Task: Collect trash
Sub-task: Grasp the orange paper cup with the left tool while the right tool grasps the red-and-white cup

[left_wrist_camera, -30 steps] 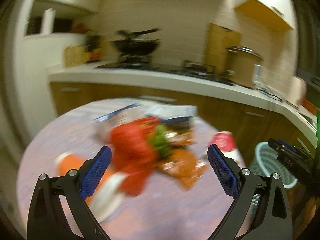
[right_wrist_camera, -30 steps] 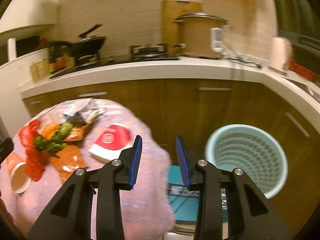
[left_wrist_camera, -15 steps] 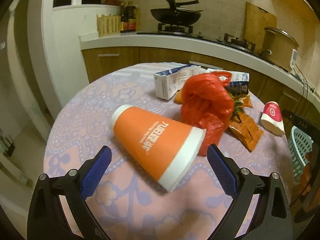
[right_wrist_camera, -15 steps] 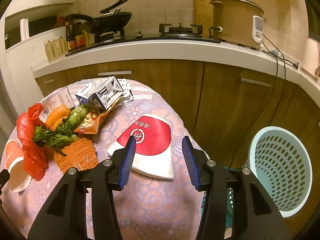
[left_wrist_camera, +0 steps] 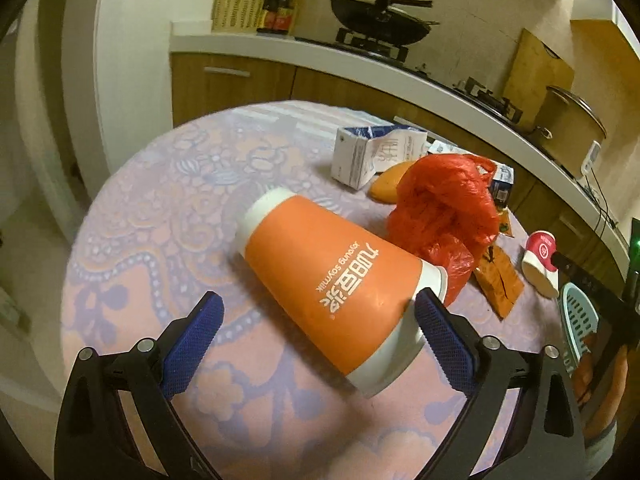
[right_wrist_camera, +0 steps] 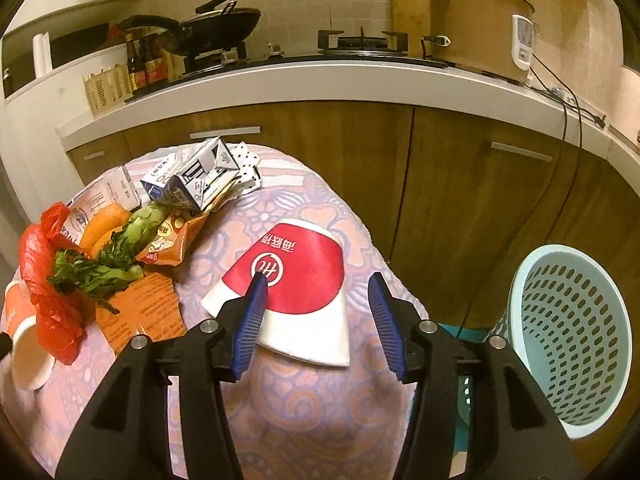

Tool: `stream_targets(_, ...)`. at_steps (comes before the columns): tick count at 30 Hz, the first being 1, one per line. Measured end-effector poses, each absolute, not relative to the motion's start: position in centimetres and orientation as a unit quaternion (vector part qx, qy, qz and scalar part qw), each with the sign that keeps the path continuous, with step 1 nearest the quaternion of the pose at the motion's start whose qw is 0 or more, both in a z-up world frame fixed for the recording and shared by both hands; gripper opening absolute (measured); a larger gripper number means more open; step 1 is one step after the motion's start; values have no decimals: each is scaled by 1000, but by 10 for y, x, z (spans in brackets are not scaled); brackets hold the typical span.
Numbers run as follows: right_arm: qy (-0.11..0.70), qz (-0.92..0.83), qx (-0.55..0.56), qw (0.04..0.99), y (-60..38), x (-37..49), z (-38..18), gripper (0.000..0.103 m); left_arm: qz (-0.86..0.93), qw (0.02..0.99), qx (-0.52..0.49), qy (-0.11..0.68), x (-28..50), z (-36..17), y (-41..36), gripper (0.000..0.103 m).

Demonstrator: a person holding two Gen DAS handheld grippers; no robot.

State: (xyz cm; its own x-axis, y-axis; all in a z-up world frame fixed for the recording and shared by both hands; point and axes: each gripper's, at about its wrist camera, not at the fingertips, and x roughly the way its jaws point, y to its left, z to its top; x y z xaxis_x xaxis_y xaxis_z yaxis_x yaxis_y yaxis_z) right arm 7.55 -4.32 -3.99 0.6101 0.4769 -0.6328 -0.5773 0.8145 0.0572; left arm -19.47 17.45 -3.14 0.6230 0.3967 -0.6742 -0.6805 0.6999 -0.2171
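An orange paper cup [left_wrist_camera: 332, 276] lies on its side on the round table [left_wrist_camera: 168, 200], between the wide-apart fingers of my left gripper [left_wrist_camera: 318, 310], which is open; the right pad sits close by the cup's white rim. A flattened red-and-white paper cup [right_wrist_camera: 304, 280] lies near the table's right edge. My right gripper [right_wrist_camera: 316, 280] hovers over it with its jaws opening, the cup lying between and under them, not pressed. The same red cup [left_wrist_camera: 540, 256] shows far right in the left wrist view.
A red plastic bag [left_wrist_camera: 444, 204], milk cartons [right_wrist_camera: 200, 172], leafy greens [right_wrist_camera: 100, 264] and orange snack wrappers [right_wrist_camera: 136, 308] are heaped mid-table. A pale blue perforated basket [right_wrist_camera: 572, 340] stands on the floor to the right. Kitchen counter and cabinets lie behind.
The left gripper closed in on the orange cup and sank toward it. The right gripper swung from the basket side to over the red cup, and its jaws spread wider.
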Motion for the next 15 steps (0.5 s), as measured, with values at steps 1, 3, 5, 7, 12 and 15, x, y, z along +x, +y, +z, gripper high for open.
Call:
stream_targets(1,328,297,-78,894,-42,74,-40,49,302,874,-227,307,-194,-30,172,93)
stream_targets(3,327,299,-78,893,-41,73,-39,49,290,877,-222,314,-190,-30,167,93)
stream_targets(5,326,301,-79,893,-40,72,-39,50,286,878,-206,325,-184,-31,159,93)
stream_targets(7,324,302,-81,893,-39,70,-38,50,291,878,-182,333,-179,-33,152,93)
stream_targets(12,323,300,-80,894,-43,72,-36,50,327,864,-153,351,-183,-38,157,79)
stream_targets(15,330,294,-65,895,-53,80,-36,56,333,860,-171,347,-192,-39,170,64)
